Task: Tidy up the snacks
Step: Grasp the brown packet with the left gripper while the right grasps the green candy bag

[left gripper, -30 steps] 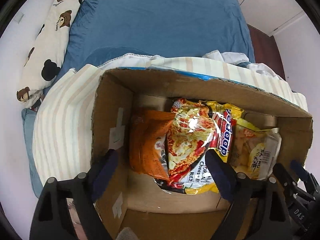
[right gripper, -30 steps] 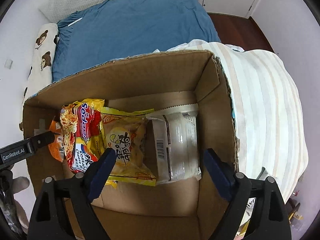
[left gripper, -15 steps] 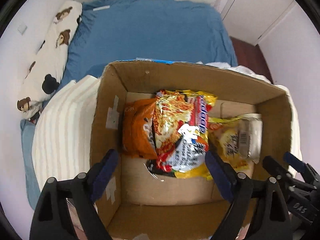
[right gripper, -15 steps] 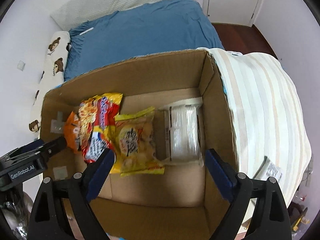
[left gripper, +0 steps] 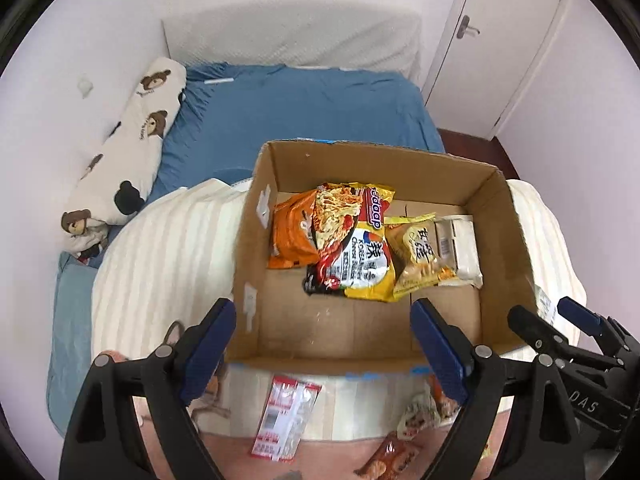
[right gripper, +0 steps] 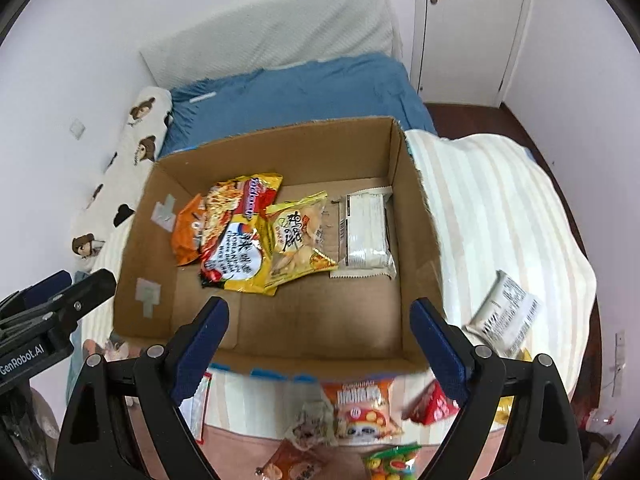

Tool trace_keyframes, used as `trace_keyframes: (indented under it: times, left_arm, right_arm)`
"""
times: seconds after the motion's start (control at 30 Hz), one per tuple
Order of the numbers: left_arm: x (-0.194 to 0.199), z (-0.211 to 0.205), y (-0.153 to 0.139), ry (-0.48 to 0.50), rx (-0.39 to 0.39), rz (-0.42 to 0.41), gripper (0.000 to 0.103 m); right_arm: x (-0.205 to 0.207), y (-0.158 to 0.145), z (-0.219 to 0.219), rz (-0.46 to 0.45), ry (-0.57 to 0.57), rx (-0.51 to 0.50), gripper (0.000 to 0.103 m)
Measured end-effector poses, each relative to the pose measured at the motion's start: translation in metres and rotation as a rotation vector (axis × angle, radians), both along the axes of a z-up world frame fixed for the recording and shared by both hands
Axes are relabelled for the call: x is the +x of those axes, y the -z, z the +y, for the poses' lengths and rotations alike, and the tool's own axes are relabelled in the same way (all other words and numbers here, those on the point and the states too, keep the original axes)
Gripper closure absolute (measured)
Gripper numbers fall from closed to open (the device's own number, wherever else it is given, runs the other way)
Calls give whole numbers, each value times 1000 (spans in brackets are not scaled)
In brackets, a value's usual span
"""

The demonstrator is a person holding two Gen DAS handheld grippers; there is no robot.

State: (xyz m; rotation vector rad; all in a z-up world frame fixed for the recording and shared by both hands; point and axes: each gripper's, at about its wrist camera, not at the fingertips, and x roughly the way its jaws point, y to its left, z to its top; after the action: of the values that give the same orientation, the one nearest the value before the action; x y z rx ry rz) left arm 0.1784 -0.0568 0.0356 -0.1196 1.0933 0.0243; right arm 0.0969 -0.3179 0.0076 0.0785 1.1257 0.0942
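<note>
1. The left gripper hangs above the near edge of the open brown cardboard box, jaws spread and empty. A clear red-printed flat packet lies on the striped cream blanket at 6 o'clock from it, outside the box.
2. In the box, from 9 to 3 o'clock: an orange crinkly snack bag, a red-and-yellow noodle packet, a yellow cracker bag and a white foil-wrapped bar, overlapping at the far side.
3. The right gripper is likewise wide open and empty.
4. A white barcoded packet sits at 3 o'clock on the blanket slope; it looks likely to slide off if nudged. Slick wrappers could also slip from a shallow pinch.
</note>
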Motion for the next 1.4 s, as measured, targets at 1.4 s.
trace_keyframes:
  times: [1.4]
  left_arm:
    - [-114, -140, 235, 332, 98, 492, 14]
  right_arm:
    - [-159, 193, -120, 404, 209, 73, 9]
